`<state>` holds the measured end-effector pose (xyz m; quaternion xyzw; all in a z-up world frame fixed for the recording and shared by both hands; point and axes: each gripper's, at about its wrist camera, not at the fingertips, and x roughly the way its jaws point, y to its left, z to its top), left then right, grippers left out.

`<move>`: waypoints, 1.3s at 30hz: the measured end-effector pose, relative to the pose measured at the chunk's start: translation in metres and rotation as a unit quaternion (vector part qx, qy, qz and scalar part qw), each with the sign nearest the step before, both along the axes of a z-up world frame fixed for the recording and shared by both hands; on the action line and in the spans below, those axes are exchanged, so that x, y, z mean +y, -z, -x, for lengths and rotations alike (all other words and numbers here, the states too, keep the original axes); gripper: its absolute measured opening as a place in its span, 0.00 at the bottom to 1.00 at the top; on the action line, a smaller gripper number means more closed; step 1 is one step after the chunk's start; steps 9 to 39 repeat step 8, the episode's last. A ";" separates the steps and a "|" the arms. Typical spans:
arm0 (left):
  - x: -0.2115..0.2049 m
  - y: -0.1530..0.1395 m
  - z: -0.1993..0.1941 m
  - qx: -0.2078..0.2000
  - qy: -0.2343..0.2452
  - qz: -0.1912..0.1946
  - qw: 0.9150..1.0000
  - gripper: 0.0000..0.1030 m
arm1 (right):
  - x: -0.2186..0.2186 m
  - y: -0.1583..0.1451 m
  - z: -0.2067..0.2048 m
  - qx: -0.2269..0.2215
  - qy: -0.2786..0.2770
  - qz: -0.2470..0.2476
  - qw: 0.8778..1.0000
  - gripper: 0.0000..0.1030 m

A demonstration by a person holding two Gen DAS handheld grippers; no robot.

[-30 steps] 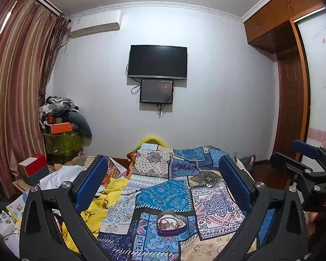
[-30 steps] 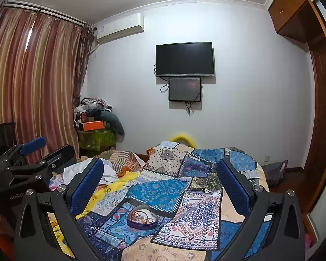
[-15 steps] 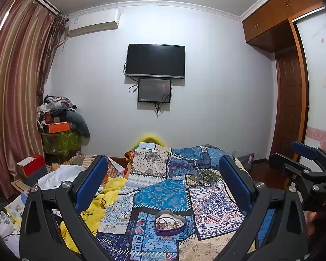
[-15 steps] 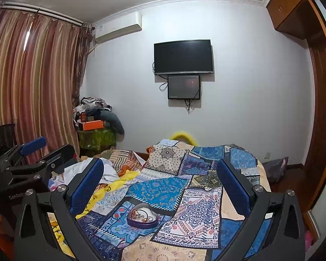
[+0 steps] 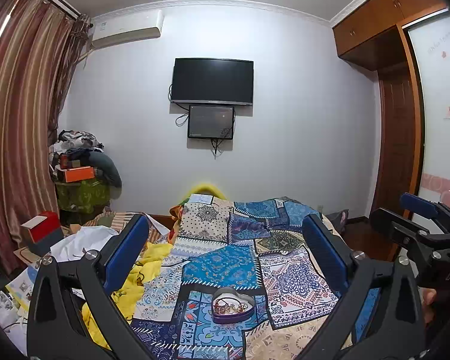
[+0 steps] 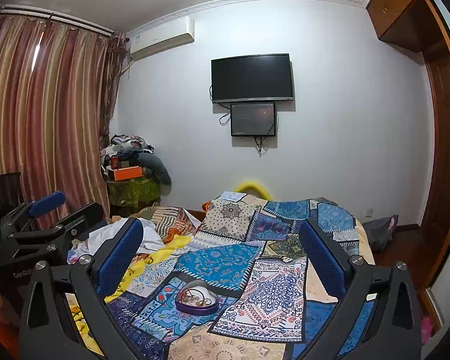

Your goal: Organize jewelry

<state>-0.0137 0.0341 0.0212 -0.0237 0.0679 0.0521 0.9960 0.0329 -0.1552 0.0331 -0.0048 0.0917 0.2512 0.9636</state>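
A purple heart-shaped box holding several tangled pieces of jewelry lies on the blue patchwork bedspread; it also shows in the right wrist view. My left gripper is open and empty, held above and short of the box. My right gripper is open and empty, also above the bed, with the box low between its fingers. The right gripper shows at the right edge of the left view, and the left gripper at the left edge of the right view.
Yellow and white cloths are piled on the bed's left side. A red box and a stack of clutter with an orange box stand by the striped curtain. A TV hangs on the far wall; a wooden wardrobe is at right.
Both views have tilted up and shifted slightly, so the room and box sit a little lower in frame. Both grippers stay open.
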 end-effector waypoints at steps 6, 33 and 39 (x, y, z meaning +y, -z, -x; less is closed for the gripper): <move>-0.001 0.002 0.001 0.003 0.008 -0.006 1.000 1.00 | 0.002 0.001 -0.001 0.005 0.001 0.001 1.000 1.00; -0.001 0.003 0.000 0.005 0.009 -0.007 1.000 1.00 | 0.002 0.001 -0.002 0.005 0.001 0.001 1.000 1.00; -0.001 0.003 0.000 0.005 0.009 -0.007 1.000 1.00 | 0.002 0.001 -0.002 0.005 0.001 0.001 1.000 1.00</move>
